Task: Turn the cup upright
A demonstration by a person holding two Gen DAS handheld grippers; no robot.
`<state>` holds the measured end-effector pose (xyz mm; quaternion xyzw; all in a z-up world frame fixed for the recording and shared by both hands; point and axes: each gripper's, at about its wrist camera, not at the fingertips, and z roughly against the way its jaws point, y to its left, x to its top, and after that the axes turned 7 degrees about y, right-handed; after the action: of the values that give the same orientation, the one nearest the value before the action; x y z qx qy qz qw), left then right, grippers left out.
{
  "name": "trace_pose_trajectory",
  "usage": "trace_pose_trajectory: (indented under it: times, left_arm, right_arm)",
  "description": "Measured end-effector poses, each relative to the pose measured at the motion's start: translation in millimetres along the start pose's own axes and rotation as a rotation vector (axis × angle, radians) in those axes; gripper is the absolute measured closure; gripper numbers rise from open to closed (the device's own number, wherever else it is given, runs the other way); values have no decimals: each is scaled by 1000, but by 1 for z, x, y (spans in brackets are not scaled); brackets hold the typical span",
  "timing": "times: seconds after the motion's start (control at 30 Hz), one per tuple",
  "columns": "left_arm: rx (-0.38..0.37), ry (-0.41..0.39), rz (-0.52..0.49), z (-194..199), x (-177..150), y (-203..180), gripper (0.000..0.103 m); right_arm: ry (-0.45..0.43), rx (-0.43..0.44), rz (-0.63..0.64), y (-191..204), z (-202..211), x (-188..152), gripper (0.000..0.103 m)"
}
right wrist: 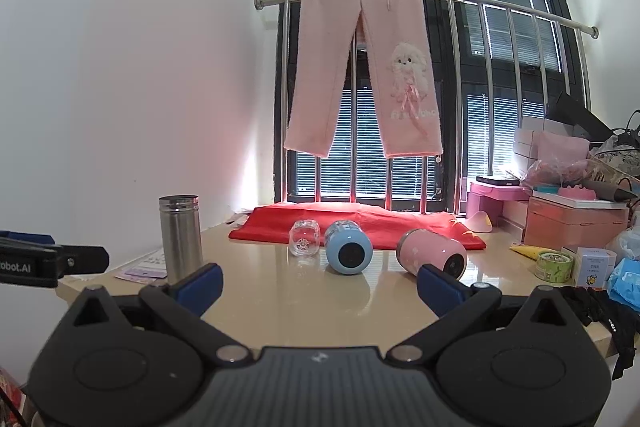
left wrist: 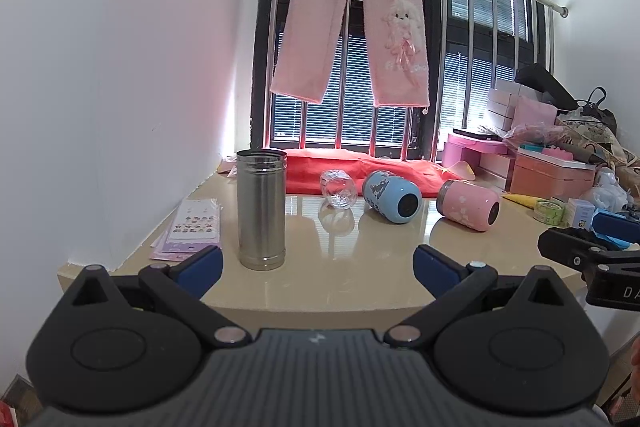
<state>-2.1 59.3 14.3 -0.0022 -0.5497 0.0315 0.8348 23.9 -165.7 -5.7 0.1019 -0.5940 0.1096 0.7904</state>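
A steel cup stands upright at the left of the beige table; it also shows in the right wrist view. A clear glass, a blue cup and a pink cup lie on their sides further back. My left gripper is open and empty near the table's front edge, just in front of the steel cup. My right gripper is open and empty, in front of the blue and pink cups.
A red cloth lies behind the cups under the window rail with pink trousers. Sticker sheets lie at the left by the wall. Boxes, a tape roll and clutter fill the right side.
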Motion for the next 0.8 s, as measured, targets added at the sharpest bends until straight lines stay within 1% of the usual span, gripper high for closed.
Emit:
trace_pose_trajectory:
  times: [0.8]
  left_arm:
    - [-12,-7,-12,0,0,2,0]
  right_arm:
    - [0,-1,-1,-1,0,0,0]
